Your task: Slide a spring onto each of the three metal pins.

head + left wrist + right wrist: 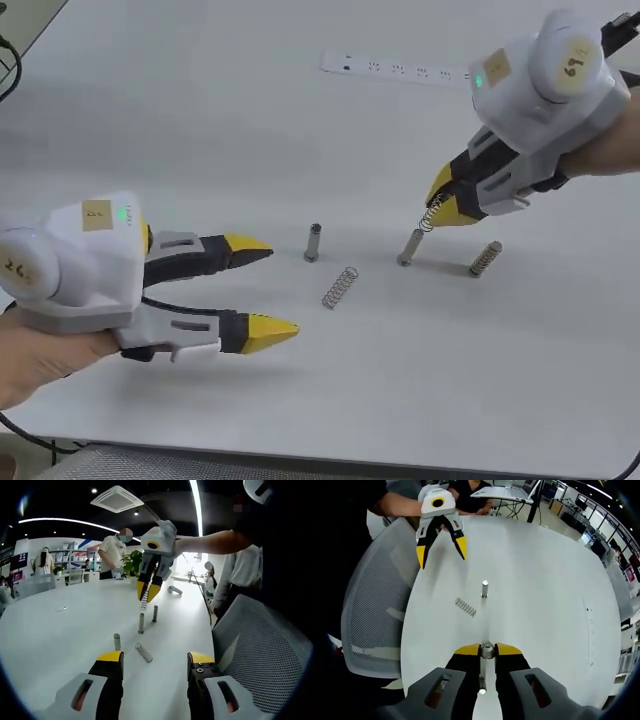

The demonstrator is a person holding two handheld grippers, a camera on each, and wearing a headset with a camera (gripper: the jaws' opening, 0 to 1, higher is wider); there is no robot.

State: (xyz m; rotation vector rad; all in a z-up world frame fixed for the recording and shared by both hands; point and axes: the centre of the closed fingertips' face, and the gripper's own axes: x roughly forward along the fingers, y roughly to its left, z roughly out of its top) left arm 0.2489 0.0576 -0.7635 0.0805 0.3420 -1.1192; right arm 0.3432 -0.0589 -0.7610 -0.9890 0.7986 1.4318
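Note:
My right gripper (437,207) is shut on a spring (430,219), holding it just above the top of the middle pin (410,247). From the right gripper view, that spring (488,650) sits between the yellow jaws with the pin (481,687) below it. A bare pin (313,243) stands to the left. To the right, a third pin (485,258) carries a spring. A loose spring (340,287) lies flat between them. My left gripper (275,290) hovers open and empty at the lower left, short of the bare pin (117,641) and loose spring (144,652).
A white power strip (395,68) lies at the far side of the white table (200,130). A grey mesh chair (260,645) stands at the table's near edge. People stand in the background of the left gripper view.

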